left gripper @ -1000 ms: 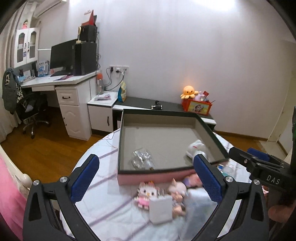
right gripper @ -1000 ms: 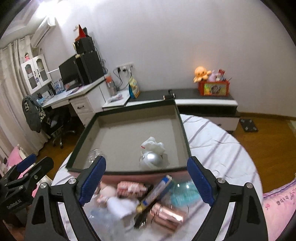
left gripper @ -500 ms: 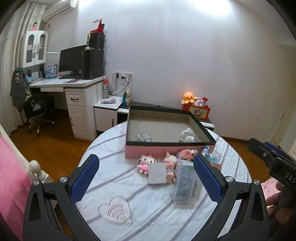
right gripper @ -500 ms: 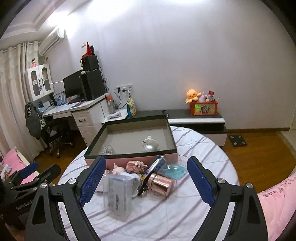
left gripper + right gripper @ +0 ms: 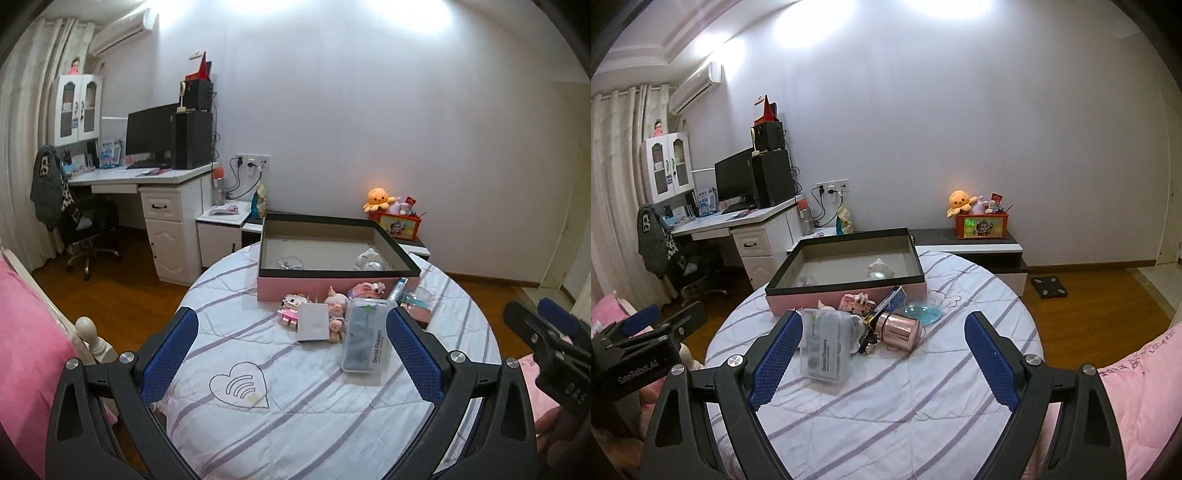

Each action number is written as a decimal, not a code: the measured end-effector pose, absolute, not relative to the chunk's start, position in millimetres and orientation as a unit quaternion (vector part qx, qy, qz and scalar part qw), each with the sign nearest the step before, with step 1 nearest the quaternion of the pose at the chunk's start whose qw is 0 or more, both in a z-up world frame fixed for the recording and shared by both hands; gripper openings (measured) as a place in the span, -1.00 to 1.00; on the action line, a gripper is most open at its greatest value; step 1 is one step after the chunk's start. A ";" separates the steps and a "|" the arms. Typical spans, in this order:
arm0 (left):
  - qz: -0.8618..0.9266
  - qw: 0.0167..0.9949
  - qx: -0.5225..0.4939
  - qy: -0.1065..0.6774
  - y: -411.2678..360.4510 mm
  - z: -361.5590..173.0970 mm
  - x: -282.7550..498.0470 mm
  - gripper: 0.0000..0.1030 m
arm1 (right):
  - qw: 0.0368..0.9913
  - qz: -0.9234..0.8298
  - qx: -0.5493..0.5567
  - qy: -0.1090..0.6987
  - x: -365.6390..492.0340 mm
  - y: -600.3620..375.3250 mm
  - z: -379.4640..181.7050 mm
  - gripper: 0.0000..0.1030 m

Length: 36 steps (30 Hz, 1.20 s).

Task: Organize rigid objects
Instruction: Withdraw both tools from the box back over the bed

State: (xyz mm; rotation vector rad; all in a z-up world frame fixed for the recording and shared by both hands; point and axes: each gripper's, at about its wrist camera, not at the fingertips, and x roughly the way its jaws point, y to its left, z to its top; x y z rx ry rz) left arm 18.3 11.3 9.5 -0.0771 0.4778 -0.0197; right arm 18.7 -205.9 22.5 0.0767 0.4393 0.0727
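A pink box with a black rim [image 5: 332,286] [image 5: 849,291] stands at the far side of the round table; a white figure [image 5: 367,260] and a clear item [image 5: 290,263] lie inside. In front of it lies a heap: a clear plastic case [image 5: 365,339] [image 5: 825,343], a white card [image 5: 313,321], small toy figures [image 5: 338,301], a copper cylinder [image 5: 899,328], a blue tube [image 5: 892,299] and a teal dish [image 5: 923,314]. My left gripper [image 5: 291,354] and right gripper [image 5: 882,360] both hover open, short of the heap, holding nothing.
The table wears a white cloth with purple stripes [image 5: 295,424] and a heart drawing [image 5: 238,386]. Pink bedding [image 5: 1145,387] lies to the right, a pink bed with a white post [image 5: 86,328] to the left. A desk, chair and low cabinet stand behind.
Both grippers have drawn back from the box toward the near side of the table; the heap and more of the cloth have come into view. Jaws stay open.
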 end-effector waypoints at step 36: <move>-0.008 0.970 -0.046 0.237 13.3 5.9 10.5 1.00 | 0.971 0.039 0.029 0.235 20.7 -199.9 16.5 0.76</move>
